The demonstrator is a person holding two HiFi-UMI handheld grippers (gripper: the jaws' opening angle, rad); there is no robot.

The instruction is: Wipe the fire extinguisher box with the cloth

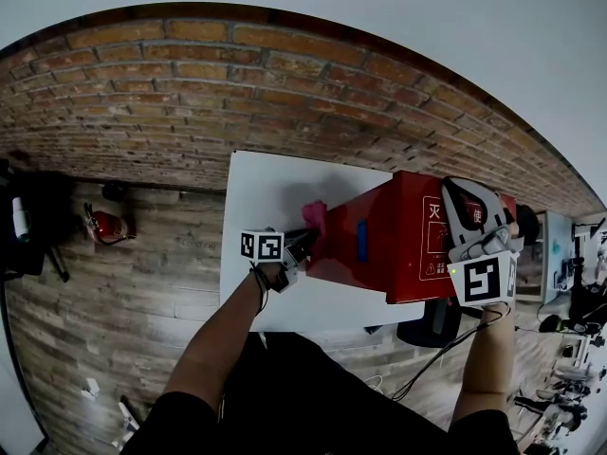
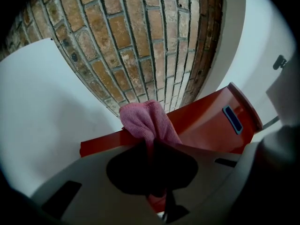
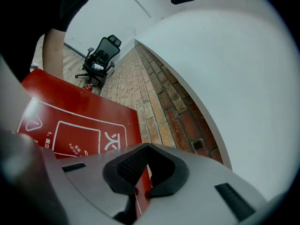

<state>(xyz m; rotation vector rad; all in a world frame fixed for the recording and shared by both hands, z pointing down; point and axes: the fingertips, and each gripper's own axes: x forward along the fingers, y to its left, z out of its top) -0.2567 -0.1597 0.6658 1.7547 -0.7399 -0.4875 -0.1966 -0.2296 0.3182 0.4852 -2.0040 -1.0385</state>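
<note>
The red fire extinguisher box lies on a white tabletop beside a brick wall. My left gripper is shut on a pink cloth and holds it against the box's left end. In the left gripper view the cloth bulges out of the left gripper and rests on the box's red edge. My right gripper is at the box's right side. In the right gripper view the right gripper is shut on a thin edge of the box's printed panel.
A blue handle sits on the box's side. The brick wall runs behind the table. A small red extinguisher stands on the wooden floor at left, and a black bag lies below the table edge. An office chair stands far off.
</note>
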